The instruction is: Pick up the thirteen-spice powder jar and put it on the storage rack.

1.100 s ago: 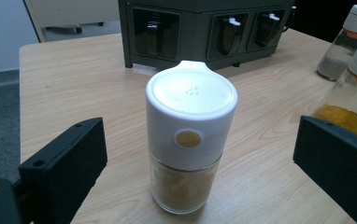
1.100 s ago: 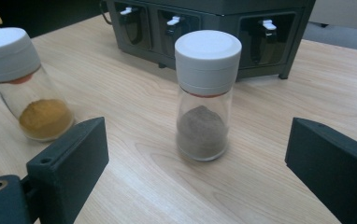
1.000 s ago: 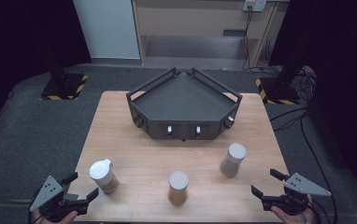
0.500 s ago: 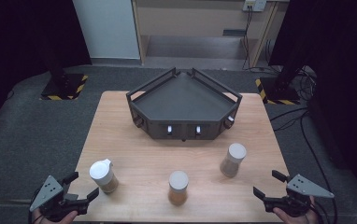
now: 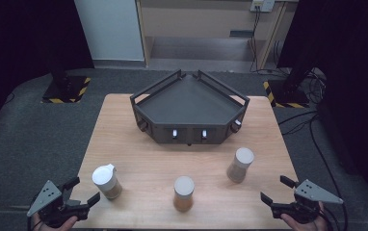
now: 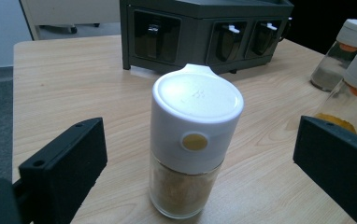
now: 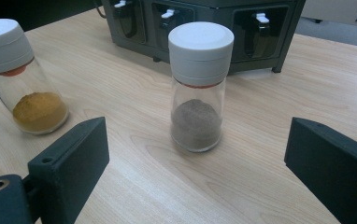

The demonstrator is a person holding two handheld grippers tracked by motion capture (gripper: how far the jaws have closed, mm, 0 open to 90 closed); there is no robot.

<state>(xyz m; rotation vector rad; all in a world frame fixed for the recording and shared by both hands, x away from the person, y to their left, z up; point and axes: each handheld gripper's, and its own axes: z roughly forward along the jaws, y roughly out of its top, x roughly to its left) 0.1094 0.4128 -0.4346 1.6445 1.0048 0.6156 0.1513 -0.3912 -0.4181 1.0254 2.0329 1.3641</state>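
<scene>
Since the earlier frames almost nothing had moved: both hands had stayed near the front corners of the counter (image 5: 124,125), and the three jars stood where they had been.

The left hand-held gripper (image 5: 82,190) hovered at the front left corner, its jaws spread wide and empty. In the left gripper view the jaws framed the flip-top jar (image 6: 193,140), which stood upright on the wood ahead of them, apart from both pads. It had a white cap with a small yellow dot on its side and a brownish powder below. From above, that same jar (image 5: 107,181) sat just beside the left gripper, near the front left of the counter.

The right hand-held gripper (image 5: 277,190) waited at the front right corner, its jaws likewise wide apart with nothing between them. The right gripper view showed the grey-powder jar (image 7: 198,88) upright ahead of the jaws, touching neither, with a round white lid. In the high view it (image 5: 240,164) stood near the right gripper, a little farther in.

Between the two, near the front middle, stood the orange-powder jar (image 5: 183,193), also upright and white-lidded, well apart from both grippers.

Behind the jars, at the middle of the counter, sat the dark angular rack (image 5: 189,103), its front face carrying small slots with white tabs.
</scene>
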